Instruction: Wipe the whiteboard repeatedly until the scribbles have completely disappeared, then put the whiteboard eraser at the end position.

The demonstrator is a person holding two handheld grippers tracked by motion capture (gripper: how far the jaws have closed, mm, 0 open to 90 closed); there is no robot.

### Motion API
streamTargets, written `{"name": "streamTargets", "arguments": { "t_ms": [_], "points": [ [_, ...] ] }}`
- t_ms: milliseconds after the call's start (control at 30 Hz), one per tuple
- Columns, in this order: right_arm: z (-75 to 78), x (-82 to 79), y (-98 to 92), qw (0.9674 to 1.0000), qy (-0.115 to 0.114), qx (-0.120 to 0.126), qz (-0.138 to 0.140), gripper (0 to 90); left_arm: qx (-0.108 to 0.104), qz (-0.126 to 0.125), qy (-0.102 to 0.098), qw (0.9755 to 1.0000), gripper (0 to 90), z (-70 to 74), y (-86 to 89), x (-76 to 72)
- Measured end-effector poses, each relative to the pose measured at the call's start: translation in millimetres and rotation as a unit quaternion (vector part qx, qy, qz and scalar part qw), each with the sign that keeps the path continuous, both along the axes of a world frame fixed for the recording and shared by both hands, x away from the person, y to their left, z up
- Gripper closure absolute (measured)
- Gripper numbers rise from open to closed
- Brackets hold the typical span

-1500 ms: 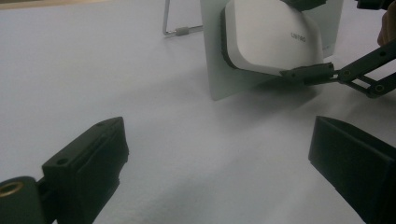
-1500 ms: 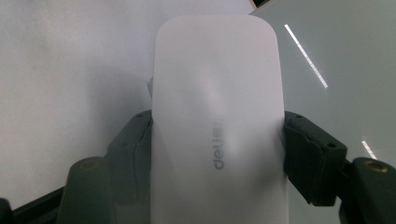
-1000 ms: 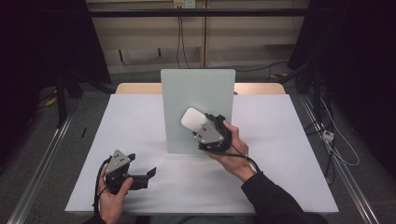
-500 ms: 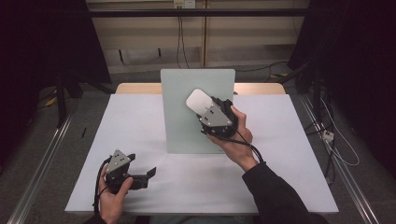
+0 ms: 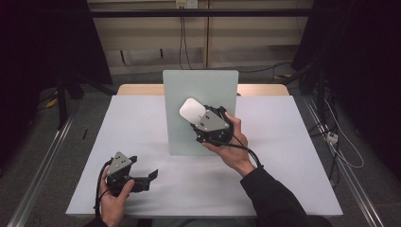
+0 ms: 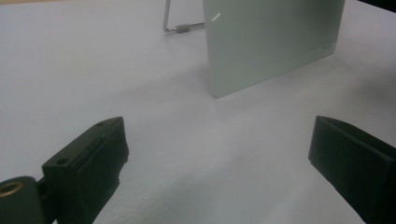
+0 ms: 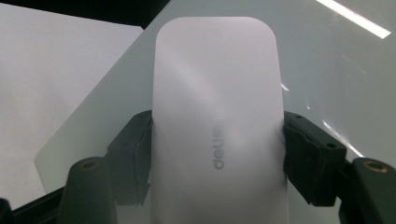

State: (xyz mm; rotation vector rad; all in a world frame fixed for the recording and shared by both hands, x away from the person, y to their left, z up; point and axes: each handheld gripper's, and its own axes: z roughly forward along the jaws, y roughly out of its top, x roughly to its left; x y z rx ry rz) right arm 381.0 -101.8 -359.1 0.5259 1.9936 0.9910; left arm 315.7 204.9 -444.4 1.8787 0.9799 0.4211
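A pale green glass board stands upright at the middle of the white table. My right gripper is shut on a white rounded eraser and holds it flat against the board's face. In the right gripper view the two black pads press on the long sides of the eraser, with the board behind it. My left gripper lies low at the table's front left, open, with nothing between its jaws. The left gripper looks toward the board's lower corner.
A wire stand props the board from behind. The table's wooden far edge shows behind the white sheet. Dark curtains and cables on the floor surround the table.
The right gripper carried the eraser up the board's face, then back down and a little to the left. The left gripper has stayed where it was.
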Motion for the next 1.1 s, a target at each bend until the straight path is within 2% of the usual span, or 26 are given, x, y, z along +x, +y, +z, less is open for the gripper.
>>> {"name": "streamTargets", "arguments": {
  "t_ms": [100, 133, 367, 467, 533, 567, 633, 700, 833, 1000, 1100],
  "points": [
    [-1.6, -2.8, -3.1, 1.0000, 0.003, 0.009, 0.004, 31.7, 0.001, 0.004, -0.001, 1.0000, 4.5, 0.2, 0.7, -0.1],
    [-1.7, -4.3, -5.5, 0.9998, 0.007, 0.019, 0.005, 31.7, 0.000, 0.004, -0.001, 1.0000, 4.5, 0.2, 0.4, -0.2],
    [-2.0, -14.4, -10.7, 0.9992, 0.014, 0.036, 0.012, 31.7, 0.007, -0.001, -0.003, 1.0000, 4.5, 1.0, -0.9, -0.1],
    [-3.5, -18.9, -13.1, 0.9986, 0.019, 0.045, 0.019, 31.7, 0.003, -0.001, -0.006, 1.0000, 4.5, 1.5, -1.6, -0.4],
    [-7.5, -21.6, -15.0, 0.9977, 0.034, 0.054, 0.024, 31.6, 0.005, -0.004, -0.007, 1.0000, 4.5, 2.0, -2.0, -0.8],
    [-7.5, -21.6, -15.0, 0.9977, 0.034, 0.054, 0.024, 31.6, 0.007, -0.006, -0.006, 0.9999, 4.5, 2.2, -2.1, -1.0],
    [-11.7, -23.0, -16.8, 0.9971, 0.049, 0.048, 0.032, 31.7, 0.009, -0.003, -0.007, 0.9999, 4.5, 2.4, -2.5, -1.2],
    [-12.6, -23.6, -17.4, 0.9968, 0.054, 0.047, 0.034, 31.7, 0.001, 0.001, -0.007, 1.0000, 4.5, 1.8, -3.1, -0.6],
    [-14.4, -26.0, -21.1, 0.9953, 0.071, 0.053, 0.040, 31.7, 0.005, 0.002, -0.006, 1.0000, 4.5, 1.7, -3.2, -0.9],
    [-15.4, -27.2, -27.9, 0.9913, 0.103, 0.067, 0.047, 31.7, 0.009, -0.002, -0.008, 0.9999, 4.5, 1.8, -2.4, -0.5],
    [-14.7, -25.6, -30.5, 0.9892, 0.120, 0.068, 0.049, 31.7, 0.000, 0.003, -0.002, 1.0000, 4.5, 0.5, -1.1, 0.7]
  ]
}}
